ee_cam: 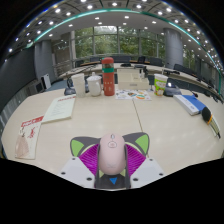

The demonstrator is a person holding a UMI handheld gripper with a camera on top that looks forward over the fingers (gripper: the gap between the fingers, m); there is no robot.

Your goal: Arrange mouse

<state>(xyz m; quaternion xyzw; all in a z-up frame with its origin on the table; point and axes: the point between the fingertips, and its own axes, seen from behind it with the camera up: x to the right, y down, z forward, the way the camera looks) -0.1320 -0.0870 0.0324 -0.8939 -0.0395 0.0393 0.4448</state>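
Observation:
A pale pink computer mouse [111, 151] sits between my gripper's [111, 160] two fingers, its scroll wheel facing away from me. Both magenta pads [91, 157] press against its sides, so the gripper is shut on the mouse. The mouse appears held just above the light wooden table [100, 115]; I cannot tell if it touches the surface.
Beyond the fingers stand a red and green stacked container [108, 76], a white cup [93, 85] and small items. A booklet [59, 108] and a red-printed sheet [28, 137] lie at the left. A blue-white book [189, 103] and a dark object [208, 115] lie at the right.

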